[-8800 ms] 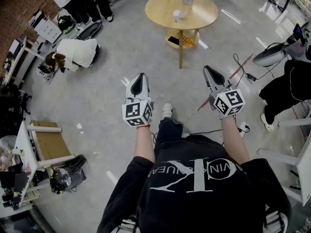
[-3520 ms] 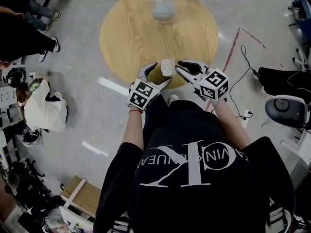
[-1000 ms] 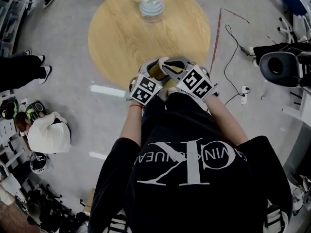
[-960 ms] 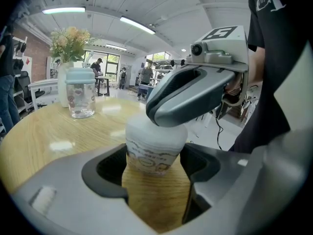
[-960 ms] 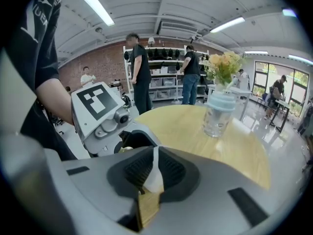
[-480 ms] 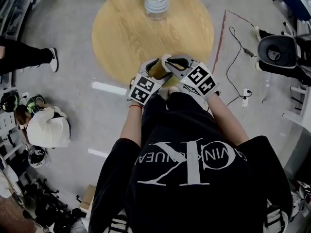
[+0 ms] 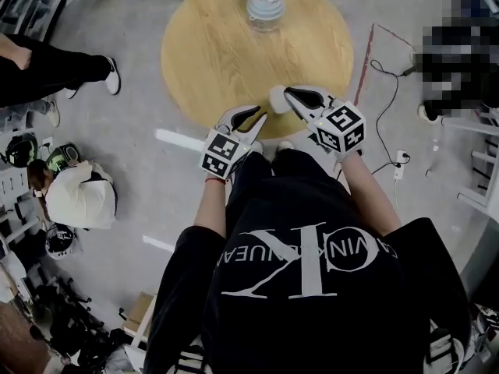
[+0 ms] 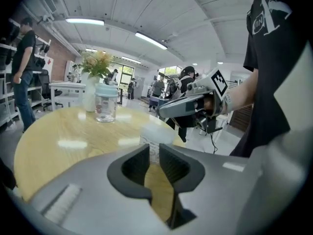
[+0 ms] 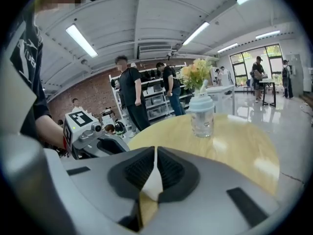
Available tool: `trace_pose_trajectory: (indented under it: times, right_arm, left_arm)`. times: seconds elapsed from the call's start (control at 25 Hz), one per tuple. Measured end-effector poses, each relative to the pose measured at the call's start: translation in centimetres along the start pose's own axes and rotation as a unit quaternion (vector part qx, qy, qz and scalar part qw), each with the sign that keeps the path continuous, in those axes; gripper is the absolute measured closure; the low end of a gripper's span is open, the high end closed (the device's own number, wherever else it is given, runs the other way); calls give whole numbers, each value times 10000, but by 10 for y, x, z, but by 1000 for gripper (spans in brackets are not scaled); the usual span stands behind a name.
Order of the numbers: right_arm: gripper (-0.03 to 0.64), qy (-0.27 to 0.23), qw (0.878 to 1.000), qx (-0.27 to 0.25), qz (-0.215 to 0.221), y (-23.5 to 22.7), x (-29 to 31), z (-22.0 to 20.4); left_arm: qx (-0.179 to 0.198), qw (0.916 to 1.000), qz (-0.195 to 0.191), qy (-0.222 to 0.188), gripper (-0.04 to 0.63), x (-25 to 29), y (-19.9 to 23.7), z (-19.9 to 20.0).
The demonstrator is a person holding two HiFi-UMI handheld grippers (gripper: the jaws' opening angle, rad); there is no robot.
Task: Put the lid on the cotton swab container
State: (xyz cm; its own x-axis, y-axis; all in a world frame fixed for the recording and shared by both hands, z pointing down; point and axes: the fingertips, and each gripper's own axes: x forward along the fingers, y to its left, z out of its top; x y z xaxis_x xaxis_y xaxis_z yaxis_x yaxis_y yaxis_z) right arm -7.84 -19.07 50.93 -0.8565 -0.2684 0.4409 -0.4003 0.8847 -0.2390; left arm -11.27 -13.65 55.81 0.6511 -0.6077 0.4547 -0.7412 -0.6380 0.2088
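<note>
Jaws of the right gripper (image 9: 155, 153) are pinching the white lid (image 8: 156, 131), apparently seating it on the cotton swab container (image 8: 153, 154) at the desk's (image 7: 226, 45) near edge. The left gripper's (image 7: 254, 116) jaws are closing on nothing beside it. Releasing remains.

Table (image 7: 210, 61): 1
Jar (image 7: 265, 10): 1
Vase (image 8: 89, 89) of flowers: 1
Swab box (image 7: 276, 98): 1
Lids: 2, the jar lid (image 8: 106, 88) and the box lid (image 8: 156, 130)
Grippers: 2, the left gripper (image 7: 256, 114), with jaws closing on nothing, and the right gripper (image 7: 287, 93)
Marker cubes: 2, the left cube (image 7: 222, 154) and the right cube (image 7: 343, 127)
People on the left floor, head view: 2, a crouched person (image 7: 78, 197) and a standing person (image 7: 54, 68)
</note>
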Motion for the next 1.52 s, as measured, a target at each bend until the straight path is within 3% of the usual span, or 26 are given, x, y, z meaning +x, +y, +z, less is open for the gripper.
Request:
trace_pose_trajectory:
  times: [0.16,0.44,0.64,1.52]
  right_arm:
    - [589,-312,9994,6,-177,-8,-15,14]
    - [589,-869,9952,-2,-442,-20,-33,42]
    - [589,-1153,9919,-79,-521,-17,-44,64]
    - [589,-2000,9749,-475,-859,-31,-76,119]
  left_arm:
    - [-234,9966,597,-518,572,-22,20,23]
    - [-375,9803,1403,-1342,583,-49,52,74]
    - [-349,9729,1612,-1622,583,-65,58,98]
    - [-45,9469,2401,-2139,583,-101,83,147]
